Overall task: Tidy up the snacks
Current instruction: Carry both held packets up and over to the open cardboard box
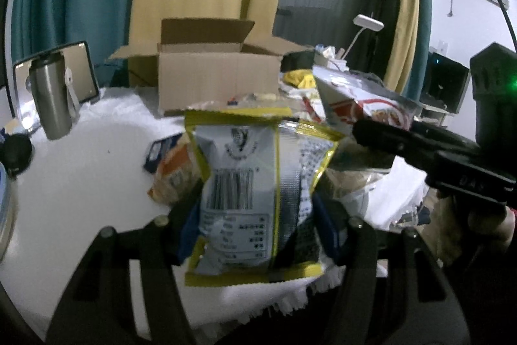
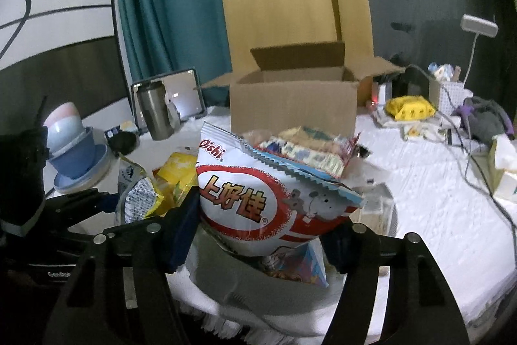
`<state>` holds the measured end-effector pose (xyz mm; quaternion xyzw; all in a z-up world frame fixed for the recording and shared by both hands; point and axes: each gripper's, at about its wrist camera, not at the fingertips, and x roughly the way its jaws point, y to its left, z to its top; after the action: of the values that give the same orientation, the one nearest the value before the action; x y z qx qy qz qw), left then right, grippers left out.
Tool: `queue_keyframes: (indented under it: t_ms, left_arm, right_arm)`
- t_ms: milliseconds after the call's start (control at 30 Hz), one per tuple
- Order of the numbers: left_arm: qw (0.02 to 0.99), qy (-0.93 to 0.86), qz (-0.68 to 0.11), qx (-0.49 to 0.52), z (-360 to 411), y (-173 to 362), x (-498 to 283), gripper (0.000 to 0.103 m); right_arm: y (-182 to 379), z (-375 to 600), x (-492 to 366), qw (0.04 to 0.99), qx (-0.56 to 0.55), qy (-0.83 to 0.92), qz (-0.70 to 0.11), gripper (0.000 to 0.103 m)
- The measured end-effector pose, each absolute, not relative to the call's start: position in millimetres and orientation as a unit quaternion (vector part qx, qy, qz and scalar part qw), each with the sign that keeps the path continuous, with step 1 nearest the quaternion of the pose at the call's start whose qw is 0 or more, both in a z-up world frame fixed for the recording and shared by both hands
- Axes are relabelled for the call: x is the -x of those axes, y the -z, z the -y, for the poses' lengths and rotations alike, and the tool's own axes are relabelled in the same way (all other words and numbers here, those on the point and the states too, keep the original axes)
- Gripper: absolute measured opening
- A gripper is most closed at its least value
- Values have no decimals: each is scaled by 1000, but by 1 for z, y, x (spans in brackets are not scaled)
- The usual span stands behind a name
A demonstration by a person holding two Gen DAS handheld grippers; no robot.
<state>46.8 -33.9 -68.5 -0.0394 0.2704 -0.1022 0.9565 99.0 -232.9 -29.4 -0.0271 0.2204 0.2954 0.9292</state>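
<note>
Left wrist view: a silver packet is being clamped by the left gripper, a crisp bag by the right gripper, both above the table's near edge; each should be carried level to the cardboard box behind.

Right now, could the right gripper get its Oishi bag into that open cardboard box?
Probably yes. The right gripper is shut on the Oishi snack bag, and the cardboard box stands straight ahead, flaps open; only loose snack packets lie low between.

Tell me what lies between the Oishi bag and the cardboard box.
In the right wrist view, a heap of small snack packets lies between the Oishi bag and the open cardboard box.
</note>
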Motion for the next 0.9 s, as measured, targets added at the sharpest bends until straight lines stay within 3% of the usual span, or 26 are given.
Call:
queue_keyframes:
  t_ms: [900]
  left_arm:
    - [971, 76, -219, 58, 8, 20, -129, 63]
  right_arm:
    - [-15, 234, -182, 941, 47, -283, -180, 69]
